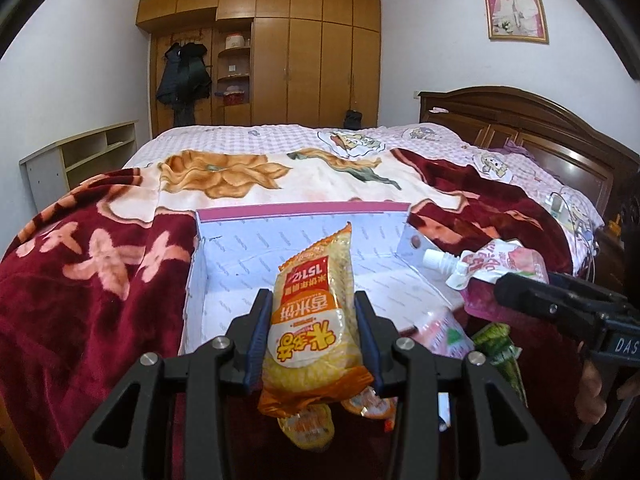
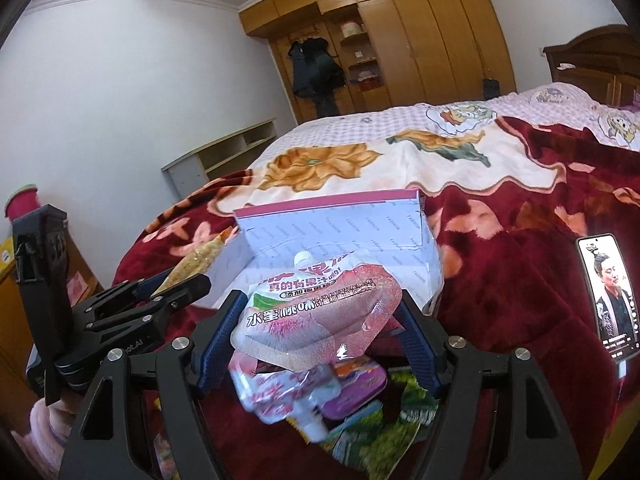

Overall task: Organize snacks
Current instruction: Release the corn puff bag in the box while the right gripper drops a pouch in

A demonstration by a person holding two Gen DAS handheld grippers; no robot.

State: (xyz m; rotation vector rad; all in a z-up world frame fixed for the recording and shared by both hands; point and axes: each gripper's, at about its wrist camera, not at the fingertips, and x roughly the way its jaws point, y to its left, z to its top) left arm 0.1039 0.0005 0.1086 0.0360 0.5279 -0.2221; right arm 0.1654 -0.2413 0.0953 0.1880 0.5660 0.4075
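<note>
A: Left wrist view. The left gripper point(image 1: 312, 332) is clamped on a yellow rice-cracker pack point(image 1: 310, 312), held lengthwise between the blue pads point(image 1: 256, 336). The pack is raised over the near edge of the box point(image 1: 224, 240).

B: Box contents?

A: None can be made out. The white patterned floor and far wall with the pink rim are seen bare in both views; the near part of the floor is hidden by the pack. The box is set on the red blanket point(image 1: 100, 280) on the bed point(image 1: 260, 136).

B: What is added by the right wrist view?

A: The right gripper point(image 2: 320, 328) is closed on a pink jelly pouch point(image 2: 316, 312), white cap pointing toward the box point(image 2: 340, 224); the pouch is squeezed from both sides. A phone point(image 2: 608, 296) with a lit screen is seen lying on the blanket well to the right of the box. It is out of the left view.

B: And what is shown by the left view only?

A: A framed photo point(image 1: 515, 8) on the wall. The pouch point(image 1: 500, 264) is also seen from the side there, just right of the box corner and outside it.

B: Loose snacks?

A: Under the left gripper, small orange jelly cups point(image 1: 306, 428) are noted. Under the right gripper a second pouch point(image 2: 280, 392), a purple tin point(image 2: 356, 384) and a green packet point(image 2: 380, 436) are piled on the blanket, all short of the box.
</note>
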